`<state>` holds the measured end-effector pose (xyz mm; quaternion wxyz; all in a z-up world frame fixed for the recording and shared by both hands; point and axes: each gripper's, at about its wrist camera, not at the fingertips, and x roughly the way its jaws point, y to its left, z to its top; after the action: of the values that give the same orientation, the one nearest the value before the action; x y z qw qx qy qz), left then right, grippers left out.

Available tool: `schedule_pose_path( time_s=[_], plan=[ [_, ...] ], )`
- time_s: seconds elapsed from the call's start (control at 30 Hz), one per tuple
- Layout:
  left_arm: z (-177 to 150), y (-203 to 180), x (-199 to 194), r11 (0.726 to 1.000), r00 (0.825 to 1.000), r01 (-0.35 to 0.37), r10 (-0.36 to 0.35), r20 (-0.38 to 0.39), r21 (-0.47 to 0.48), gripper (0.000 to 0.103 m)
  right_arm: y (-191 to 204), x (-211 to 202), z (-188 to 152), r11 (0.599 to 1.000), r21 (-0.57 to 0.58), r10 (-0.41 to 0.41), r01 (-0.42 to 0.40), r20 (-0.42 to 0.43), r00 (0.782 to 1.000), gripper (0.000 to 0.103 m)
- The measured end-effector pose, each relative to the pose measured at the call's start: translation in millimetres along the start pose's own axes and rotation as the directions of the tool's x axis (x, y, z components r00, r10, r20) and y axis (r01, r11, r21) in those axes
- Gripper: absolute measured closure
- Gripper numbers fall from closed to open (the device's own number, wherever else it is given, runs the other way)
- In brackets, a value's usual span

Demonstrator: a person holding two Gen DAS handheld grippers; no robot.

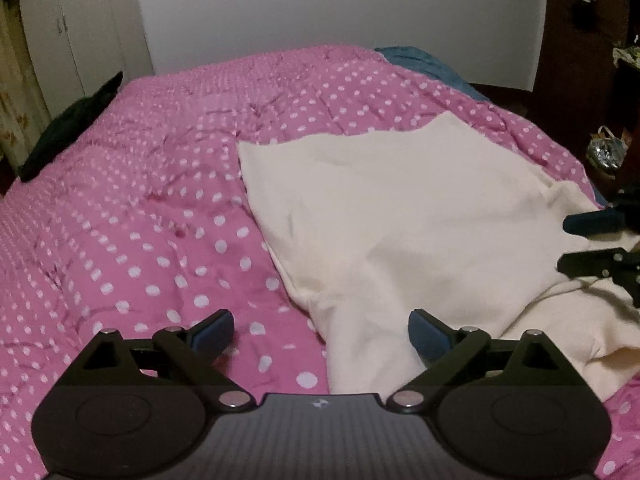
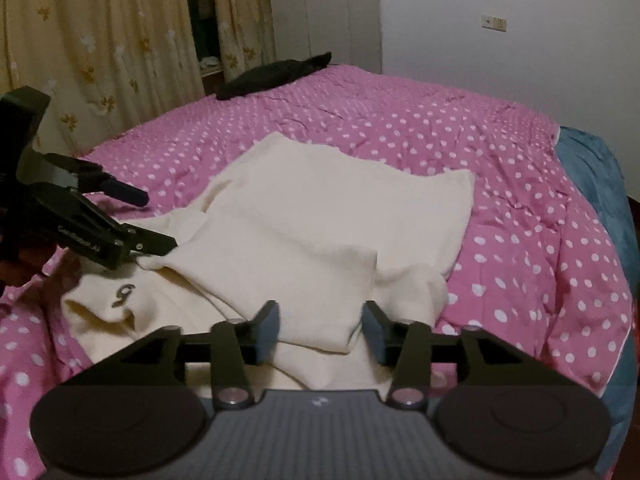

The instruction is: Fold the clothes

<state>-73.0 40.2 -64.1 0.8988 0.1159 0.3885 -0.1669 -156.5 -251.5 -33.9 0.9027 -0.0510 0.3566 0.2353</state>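
White walls and a pale wardrobe (image 1: pixel 68 36) are backing a bed that is wearing a pink polka-dot quilt (image 1: pixel 140 208). Yellowish flowered curtains (image 2: pixel 100 44) are hanging along the far side in the right wrist view. A cream garment (image 2: pixel 320 216), the thing being folded, is lying on the near part of the quilt. Its upper portion is lying flat and roughly rectangular, while its near end is bunching into soft layered folds. A small dark mark is showing on the cream cloth near the left of the right wrist view.

The left tool (image 1: pixel 322 334) is sitting low over the quilt with its jaws spread wide apart. The near left edge of the garment is lying between its blue pads (image 1: pixel 426 336), and neither pad is pressing on the cloth. The right tool (image 2: pixel 320 330) is hovering over the bunched near end of the garment with its jaws standing partly apart. A fold of cloth is lying between them, and the pads are not clamping it.

Each tool is showing at the edge of the other's view, just beside the garment. A dark garment (image 2: pixel 276 74) is lying at the far edge of the bed, well apart from the cream one. Some blue fabric (image 2: pixel 592 172) is showing at the bed's far right corner.
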Motion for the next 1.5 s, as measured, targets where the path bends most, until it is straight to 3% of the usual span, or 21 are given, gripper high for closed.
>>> schedule_pose_path(
  time_s=[0.13, 0.27, 0.33, 0.57, 0.7, 0.87, 1.03, 1.1, 1.13, 1.23, 1.4, 1.47, 1.5],
  plan=[
    [5, -2, -17, 0.999, 0.999, 0.011, -0.013, 0.043, 0.053, 0.007, 6, -12, 7, 0.998, -0.054, -0.013, 0.014, 0.020, 1.000, 0.045],
    [-1, -8, -35, 0.987, 0.995, 0.066, -0.077, 0.071, 0.146, 0.007, 7, -26, 14, 0.997, -0.080, -0.016, 0.020, 0.047, 0.999, 0.032],
    [-7, -12, -45, 0.973, 0.989, 0.106, -0.124, 0.075, 0.205, 0.007, 8, -33, 15, 0.996, -0.090, -0.007, 0.013, 0.060, 0.998, 0.029],
    [-28, -26, -70, 0.910, 0.967, 0.191, -0.239, 0.090, 0.369, 0.009, 14, -52, 15, 0.989, -0.146, 0.006, 0.011, 0.112, 0.994, 0.000],
    [-36, -29, -79, 0.881, 0.961, 0.207, -0.264, 0.079, 0.426, 0.009, 16, -60, 13, 0.985, -0.173, 0.033, -0.010, 0.132, 0.991, 0.000],
    [-42, -39, -75, 0.851, 0.953, 0.235, -0.297, 0.062, 0.470, 0.022, 24, -58, 7, 0.974, -0.223, 0.061, -0.039, 0.092, 0.994, 0.000],
    [-45, -46, -69, 0.825, 0.936, 0.278, -0.349, 0.057, 0.492, 0.052, 35, -55, -1, 0.949, -0.309, 0.069, -0.060, 0.018, 0.997, 0.000],
    [-46, -46, -69, 0.818, 0.929, 0.287, -0.365, 0.065, 0.499, 0.061, 39, -54, -5, 0.937, -0.344, 0.065, -0.066, -0.013, 0.998, 0.003],
    [-46, -46, -69, 0.814, 0.925, 0.291, -0.374, 0.069, 0.503, 0.073, 40, -54, -7, 0.930, -0.361, 0.063, -0.069, -0.028, 0.998, 0.009],
    [-41, -43, -69, 0.825, 0.918, 0.291, -0.383, 0.101, 0.485, 0.089, 47, -52, -14, 0.908, -0.413, 0.046, -0.066, -0.059, 0.997, 0.017],
    [-22, -31, -70, 0.860, 0.910, 0.300, -0.388, 0.147, 0.413, 0.092, 60, -45, -21, 0.871, -0.484, 0.052, -0.084, -0.080, 0.995, 0.036],
    [-16, -26, -69, 0.867, 0.908, 0.302, -0.388, 0.157, 0.396, 0.092, 63, -40, -21, 0.864, -0.497, 0.040, -0.076, -0.084, 0.996, 0.059],
    [-13, -24, -69, 0.871, 0.907, 0.303, -0.388, 0.163, 0.387, 0.092, 64, -37, -20, 0.864, -0.499, 0.030, -0.070, -0.088, 0.996, 0.063]
  ],
)
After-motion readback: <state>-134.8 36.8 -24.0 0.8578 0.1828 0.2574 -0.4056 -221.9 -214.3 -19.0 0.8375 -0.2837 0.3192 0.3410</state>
